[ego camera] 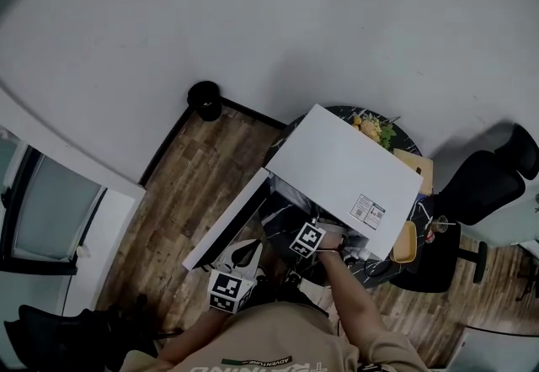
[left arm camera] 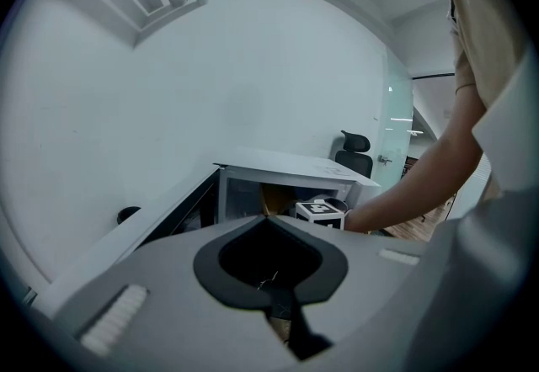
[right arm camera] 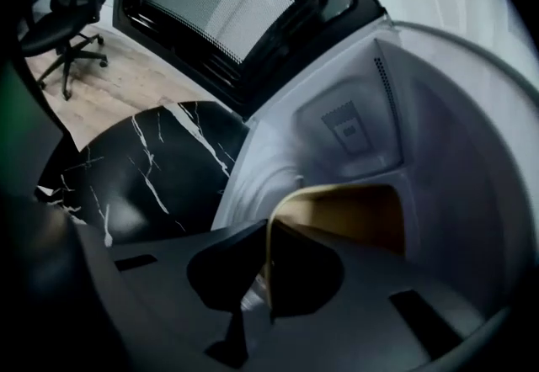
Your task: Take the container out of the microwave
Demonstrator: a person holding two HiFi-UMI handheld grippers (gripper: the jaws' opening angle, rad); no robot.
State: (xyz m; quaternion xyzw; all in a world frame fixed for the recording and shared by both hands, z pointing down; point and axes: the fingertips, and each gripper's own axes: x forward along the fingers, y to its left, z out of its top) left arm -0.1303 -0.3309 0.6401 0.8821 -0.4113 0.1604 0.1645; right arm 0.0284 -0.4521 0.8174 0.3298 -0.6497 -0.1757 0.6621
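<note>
R claw (right arm camera: 268, 223) is clamped on the near rim of the tan container (right arm camera: 345, 210), which sits inside the microwave (ego camera: 341, 168). I'd pull straight out & level, w/o tilting, minding the cavity roof and side wall. L claw (left arm camera: 265, 217) is closed on nothing, near the open door (ego camera: 227, 223); the marble table (right arm camera: 160, 168) lies below the opening, chair (ego camera: 484, 185) well apart.

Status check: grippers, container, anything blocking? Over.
Right hand-held gripper shut on container rim, inside microwave. Left hand-held gripper shut, empty. Door open, nothing blocking.
</note>
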